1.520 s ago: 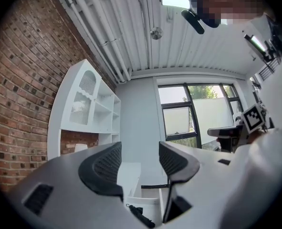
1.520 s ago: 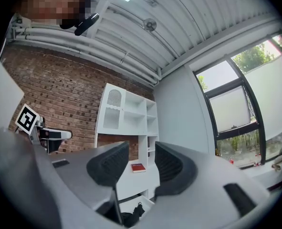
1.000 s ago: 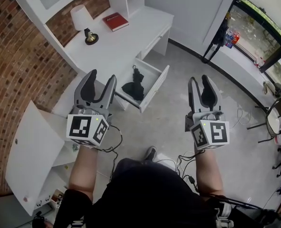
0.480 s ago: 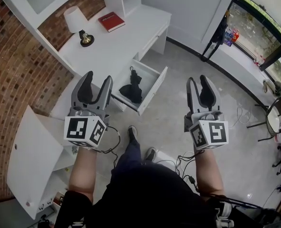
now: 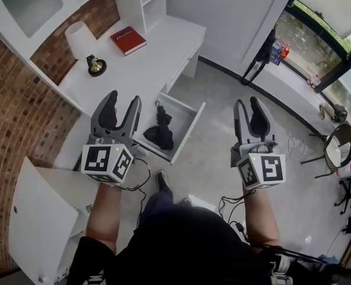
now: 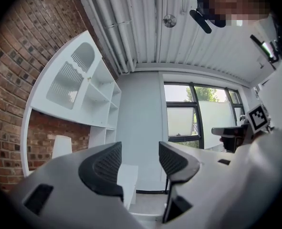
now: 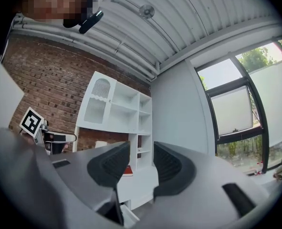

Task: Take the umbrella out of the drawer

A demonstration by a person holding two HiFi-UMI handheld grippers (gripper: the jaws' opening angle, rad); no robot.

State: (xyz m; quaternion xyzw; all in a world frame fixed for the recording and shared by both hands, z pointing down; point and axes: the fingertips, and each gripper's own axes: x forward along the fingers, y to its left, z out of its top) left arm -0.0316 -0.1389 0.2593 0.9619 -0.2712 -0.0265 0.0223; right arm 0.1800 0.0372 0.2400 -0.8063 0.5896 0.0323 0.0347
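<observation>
Umbrella (image 5: 158, 129) lies in open drawer (image 5: 190, 125), beside left tool (image 5: 124, 97).

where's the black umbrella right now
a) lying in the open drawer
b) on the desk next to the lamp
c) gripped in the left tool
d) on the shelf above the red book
a, the black umbrella lies folded inside the pulled-out white drawer below the desk's edge, as the head view shows.

i hold both forearms out level, grippers pointing forward; my left gripper (image 5: 124, 97) hangs just left of the drawer (image 5: 190, 132), jaws wide apart, nothing held; my right gripper (image 5: 247, 100) sits right of the drawer, jaws apart by a narrower gap, nothing held
</observation>
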